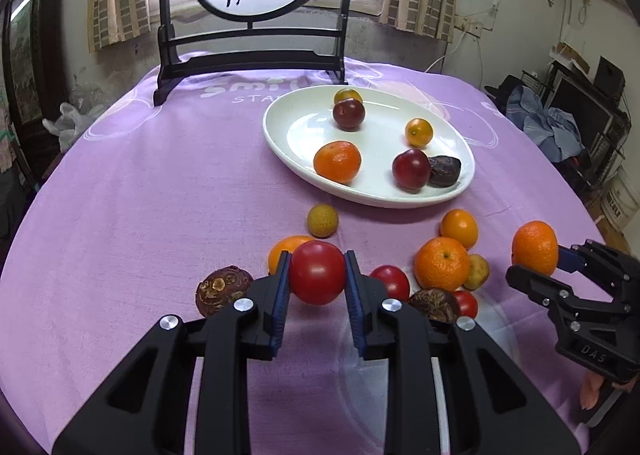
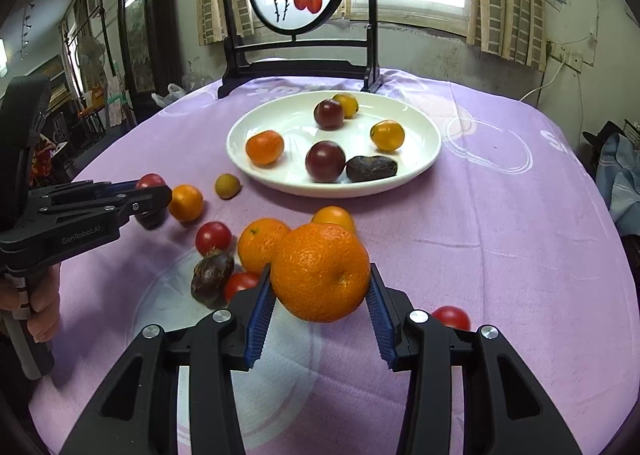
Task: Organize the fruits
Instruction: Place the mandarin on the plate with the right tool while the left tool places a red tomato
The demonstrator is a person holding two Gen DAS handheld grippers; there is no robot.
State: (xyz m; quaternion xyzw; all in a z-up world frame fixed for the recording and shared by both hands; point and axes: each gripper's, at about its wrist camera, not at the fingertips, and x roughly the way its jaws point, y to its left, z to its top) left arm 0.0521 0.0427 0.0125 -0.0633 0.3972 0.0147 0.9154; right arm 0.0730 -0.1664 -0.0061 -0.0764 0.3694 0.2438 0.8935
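Observation:
My left gripper [image 1: 317,273] is shut on a red tomato [image 1: 317,271] and holds it above the purple cloth; it also shows in the right wrist view [image 2: 154,191]. My right gripper [image 2: 320,287] is shut on a large tangerine [image 2: 320,271], also lifted; it shows at the right of the left wrist view [image 1: 536,251]. A white oval plate [image 1: 296,135] [image 2: 424,151] at the table's far middle holds several fruits: a tangerine [image 1: 337,161], two dark red plums [image 1: 411,169], small yellow-orange fruits and a dark wrinkled fruit [image 1: 445,171].
Loose fruits lie on the cloth in front of the plate: a tangerine [image 1: 441,263], an orange [image 1: 459,228], a lychee [image 1: 322,220], red tomatoes [image 1: 391,281], brown water chestnuts [image 1: 222,289]. One tomato [image 2: 452,317] lies right of my right gripper. A black-framed painted screen [image 1: 248,55] stands at the back.

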